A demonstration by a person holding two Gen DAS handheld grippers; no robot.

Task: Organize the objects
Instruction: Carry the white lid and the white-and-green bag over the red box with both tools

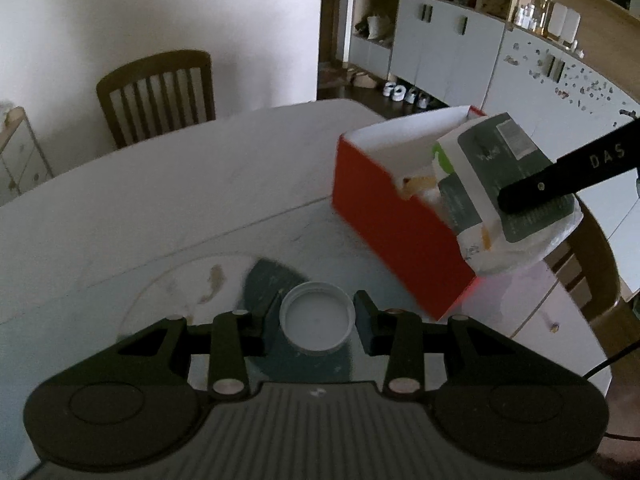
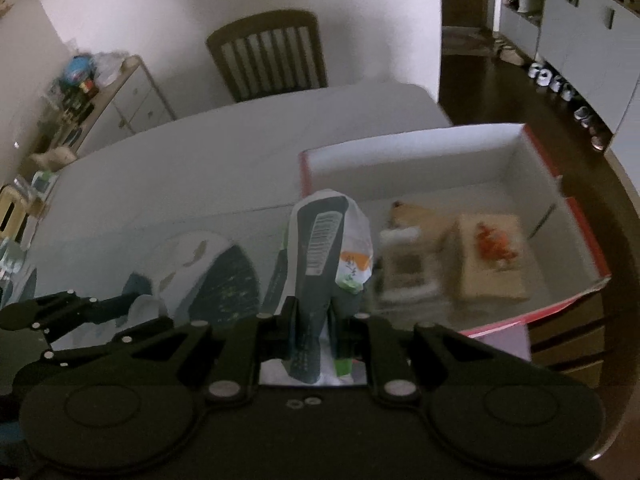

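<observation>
A white plastic lid lies on the table between the fingers of my left gripper; the jaws stand close to its sides, contact unclear. My right gripper is shut on a dark green and white packet, held over the near left rim of the red cardboard box. In the left wrist view the packet hangs over the box, with a right gripper finger across it. The box holds a tan block and small packets.
The white table carries a round glass turntable with fish patterns. A wooden chair stands at the far side. Cabinets line the right wall and a low cupboard stands far left. The left gripper shows in the right view.
</observation>
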